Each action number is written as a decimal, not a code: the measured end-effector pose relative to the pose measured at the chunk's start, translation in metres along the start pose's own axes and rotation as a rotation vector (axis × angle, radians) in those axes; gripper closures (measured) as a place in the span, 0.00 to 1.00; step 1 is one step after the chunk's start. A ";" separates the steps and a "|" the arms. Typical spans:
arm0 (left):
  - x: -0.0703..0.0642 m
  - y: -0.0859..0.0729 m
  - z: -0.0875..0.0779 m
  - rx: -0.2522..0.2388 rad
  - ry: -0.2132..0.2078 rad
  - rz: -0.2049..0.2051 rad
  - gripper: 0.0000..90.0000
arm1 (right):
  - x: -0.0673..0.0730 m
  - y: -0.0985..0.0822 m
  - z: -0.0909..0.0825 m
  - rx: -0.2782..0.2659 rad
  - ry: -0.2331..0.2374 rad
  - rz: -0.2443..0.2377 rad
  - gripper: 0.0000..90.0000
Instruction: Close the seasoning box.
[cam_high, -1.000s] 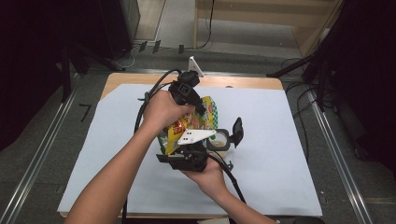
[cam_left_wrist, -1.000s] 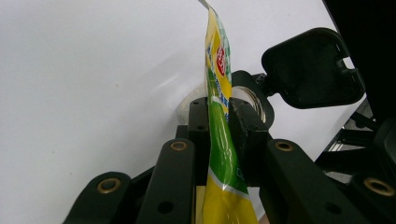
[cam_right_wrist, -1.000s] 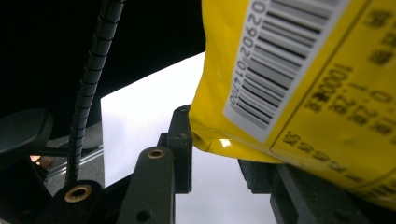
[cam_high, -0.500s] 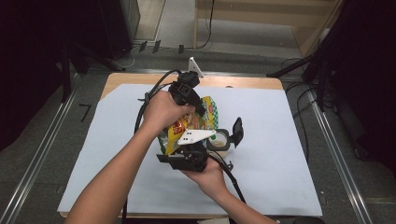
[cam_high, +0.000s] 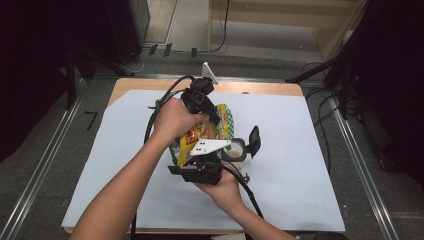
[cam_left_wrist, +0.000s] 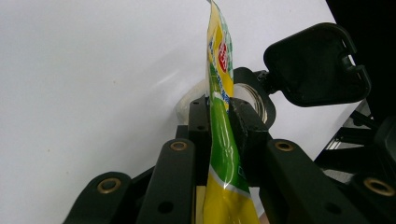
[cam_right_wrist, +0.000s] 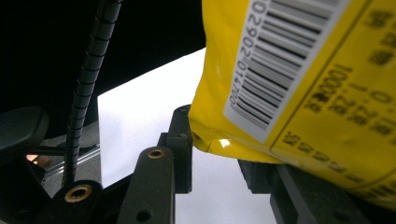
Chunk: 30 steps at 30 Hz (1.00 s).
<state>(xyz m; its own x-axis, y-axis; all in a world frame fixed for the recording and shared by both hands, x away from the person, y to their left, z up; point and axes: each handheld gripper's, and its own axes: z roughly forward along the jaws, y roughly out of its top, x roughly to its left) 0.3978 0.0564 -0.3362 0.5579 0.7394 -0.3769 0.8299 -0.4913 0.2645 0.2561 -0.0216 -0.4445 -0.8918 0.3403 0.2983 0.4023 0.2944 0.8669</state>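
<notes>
A yellow and green snack bag (cam_high: 221, 124) is held upright over the white paper between both grippers. My left gripper (cam_high: 215, 119) comes in from above, and in the left gripper view it (cam_left_wrist: 220, 125) is shut on the thin edge of the bag (cam_left_wrist: 219, 154). My right gripper (cam_high: 196, 154) is under the bag's near end. In the right gripper view its jaws stand around the lower corner of the bag (cam_right_wrist: 299, 93), barcode side facing me, with the left pad touching it. A clear jar (cam_high: 235, 152) with its black flip lid (cam_high: 254, 141) open stands just right of the bag.
White paper (cam_high: 300, 175) covers the wooden table. Cables trail from both grippers, one looping off to the back left. Metal rails run along both sides of the table, and the floor and dark curtains lie beyond.
</notes>
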 end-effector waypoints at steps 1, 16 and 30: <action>0.000 0.000 0.000 0.000 0.000 0.000 0.89 | 0.000 0.000 0.000 0.000 0.000 0.000 0.77; 0.002 0.000 -0.001 -0.001 -0.004 -0.009 0.88 | 0.002 0.001 -0.001 0.001 -0.005 -0.008 0.77; -0.012 -0.002 -0.002 0.003 0.024 0.024 0.88 | 0.002 0.001 -0.001 -0.007 0.001 -0.007 0.78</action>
<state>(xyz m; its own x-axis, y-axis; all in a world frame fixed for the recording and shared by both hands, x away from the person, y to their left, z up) 0.3894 0.0490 -0.3304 0.5771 0.7383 -0.3491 0.8164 -0.5104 0.2702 0.2548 -0.0212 -0.4428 -0.8946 0.3378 0.2925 0.3946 0.2902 0.8718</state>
